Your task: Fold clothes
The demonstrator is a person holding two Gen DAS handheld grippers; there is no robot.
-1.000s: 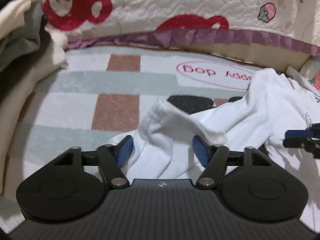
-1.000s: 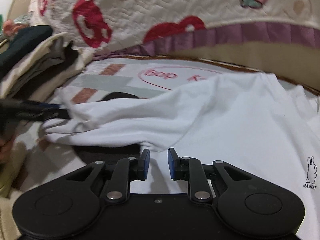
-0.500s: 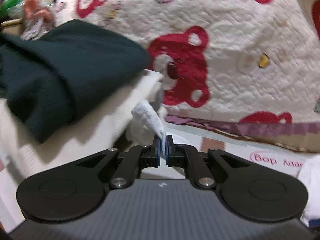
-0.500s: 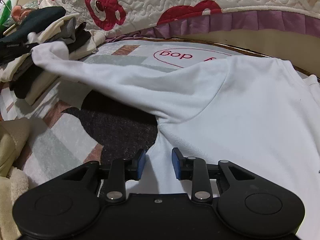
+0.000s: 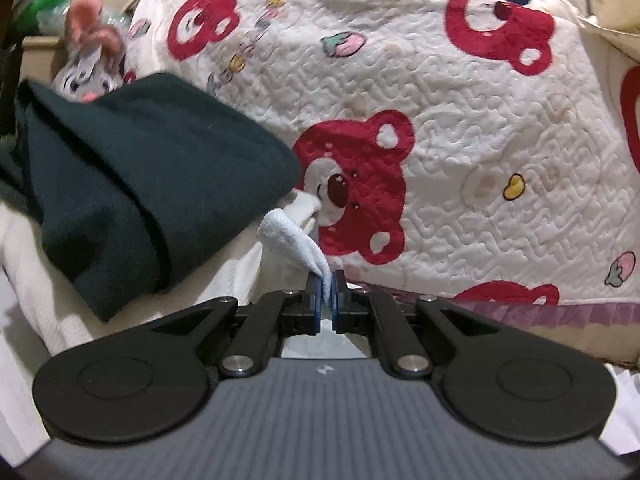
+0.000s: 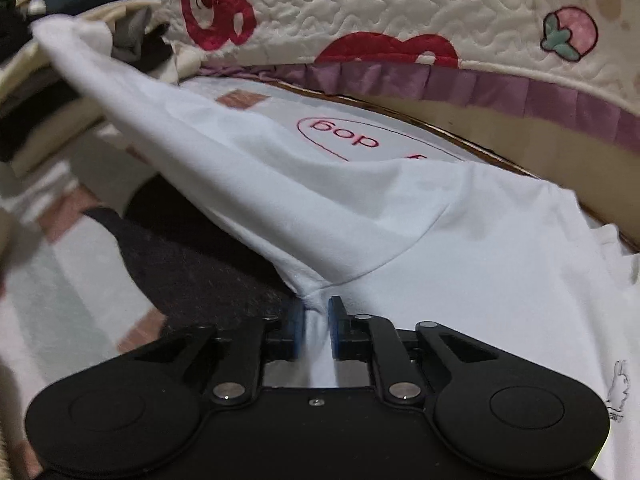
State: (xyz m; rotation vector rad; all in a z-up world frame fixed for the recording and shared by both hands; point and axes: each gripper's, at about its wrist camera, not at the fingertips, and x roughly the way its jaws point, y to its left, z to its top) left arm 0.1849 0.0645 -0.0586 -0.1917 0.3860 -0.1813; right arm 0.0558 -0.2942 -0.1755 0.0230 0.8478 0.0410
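Left wrist view: left gripper (image 5: 328, 290) is pressed together on a corner of the white shirt (image 5: 294, 242), the cloth tip sticking up and left out of the blue pads (image 5: 315, 300). It is lifted off the blanket, in front of the bear quilt (image 5: 440, 152). Left of the quilt's big red bear sits a dark green folded garment (image 5: 152, 184) on top of a cream garment (image 5: 224, 280). A plush toy (image 5: 90, 64) pokes out behind the green garment, up against the quilt's left edge.

Right wrist view: right gripper (image 6: 314, 316) is low on the shirt (image 6: 460, 264), below the quilt (image 6: 400, 4). Its jaws have just been closing, and bunched white fabric at the sleeve seam sits between the pads (image 6: 335, 322); they look to be pinching it, though the left pad is blurred. The shirt lies spread on the patterned blanket (image 6: 360, 140) under the quilt's purple frill, with one sleeve pulled taut up and left toward the pile of folded clothes (image 6: 132, 36) at the quilt's left end. A small rabbit print (image 6: 618, 390) shows at the shirt's right edge. A dark patch of blanket (image 6: 200, 264) lies left of the gripper.
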